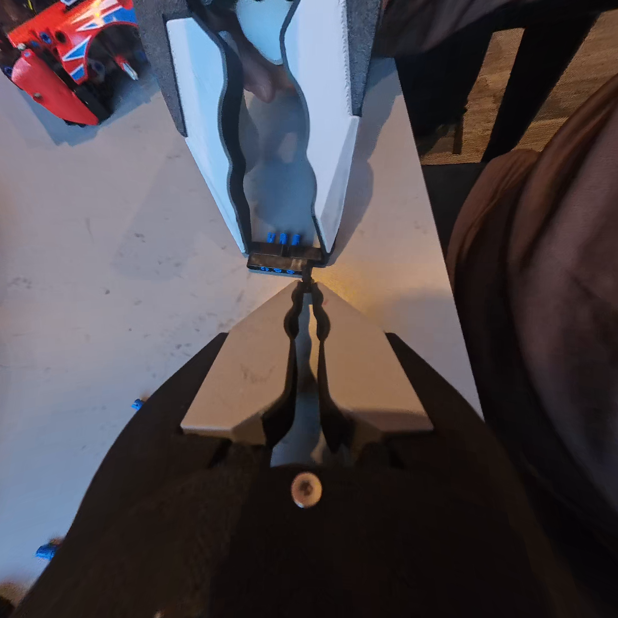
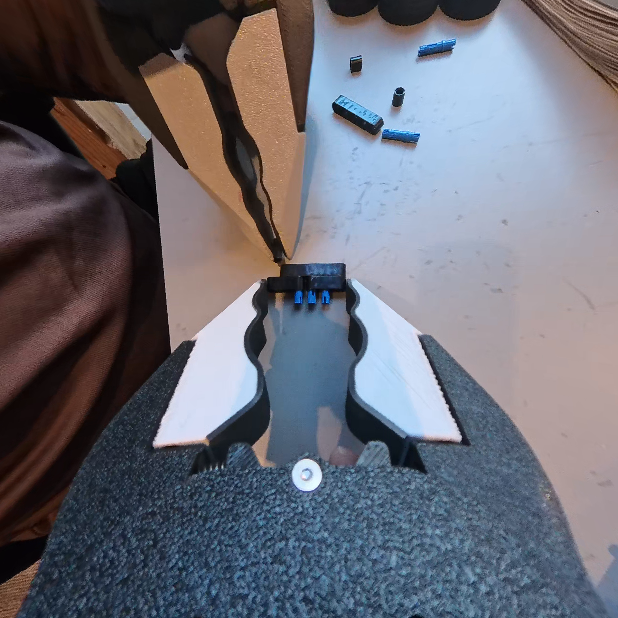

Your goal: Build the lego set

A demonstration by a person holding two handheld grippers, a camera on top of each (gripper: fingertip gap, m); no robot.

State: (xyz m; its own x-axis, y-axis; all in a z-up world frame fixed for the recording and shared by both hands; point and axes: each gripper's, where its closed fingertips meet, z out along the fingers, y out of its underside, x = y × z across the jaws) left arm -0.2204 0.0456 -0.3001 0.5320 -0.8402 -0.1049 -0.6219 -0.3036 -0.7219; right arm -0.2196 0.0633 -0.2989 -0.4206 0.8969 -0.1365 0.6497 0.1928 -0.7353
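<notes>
My right gripper (image 2: 307,284) is shut on a black beam assembly (image 2: 311,271) made of stacked black beams, held end to end between the fingertips. Three blue pins (image 2: 311,297) stick out of it toward the camera. My left gripper (image 1: 306,284) is shut on a small black pin (image 1: 306,275), whose tip touches one end of the black beam assembly (image 1: 284,264). In the right wrist view the left gripper (image 2: 279,255) comes in from the upper left. In the left wrist view the right gripper (image 1: 287,255) comes in from above.
A part-built red car model (image 1: 63,67) stands on the white table (image 1: 100,234) at the far left. Loose parts lie beyond: a black beam (image 2: 357,114), blue pins (image 2: 400,135) (image 2: 436,46), a black bush (image 2: 398,97), black tyres (image 2: 411,8). The table edge (image 2: 160,267) and a person's brown clothing (image 2: 67,267) are close by. Both grippers' tips are close together, under 4 cm apart.
</notes>
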